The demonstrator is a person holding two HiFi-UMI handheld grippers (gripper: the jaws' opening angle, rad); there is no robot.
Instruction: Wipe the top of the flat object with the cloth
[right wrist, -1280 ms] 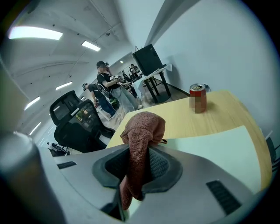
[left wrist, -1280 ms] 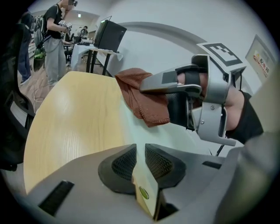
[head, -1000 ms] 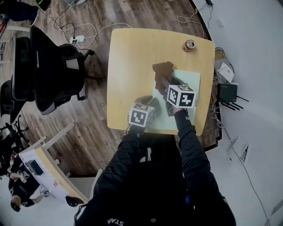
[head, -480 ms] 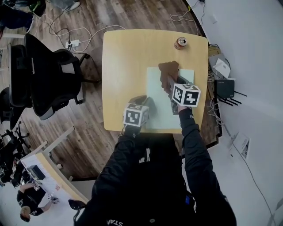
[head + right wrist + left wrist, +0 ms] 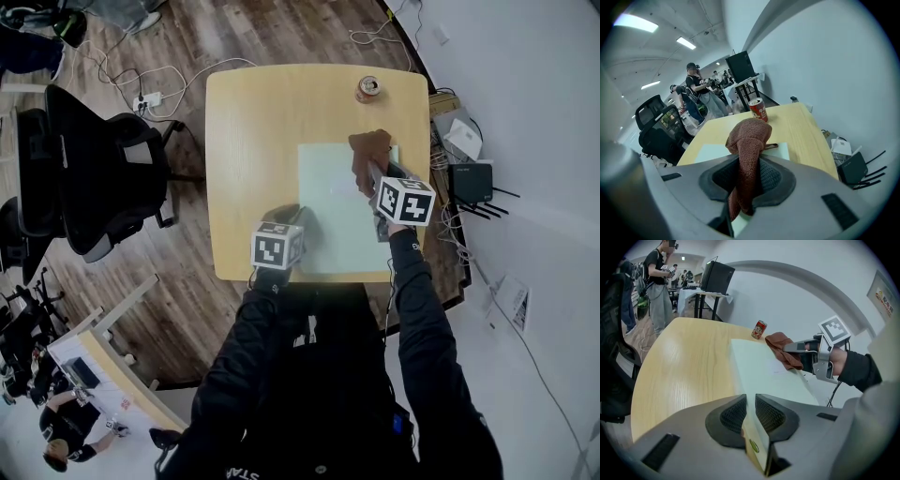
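Brown knit cloth [image 5: 749, 136], pinched in right gripper [image 5: 746, 180], at far right corner of pale green flat board [image 5: 333, 202]. Near edge clamped by left gripper [image 5: 750, 413]. Wiping likely under way; most of top left to cover.

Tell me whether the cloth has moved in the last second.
Yes: the cloth slid right across the flat object, from its far-left corner toward the can.

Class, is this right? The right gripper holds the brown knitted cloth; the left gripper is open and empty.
No: the left gripper view shows the left gripper shut on the pale green flat board's near edge. The right gripper does hold the brown knitted cloth.
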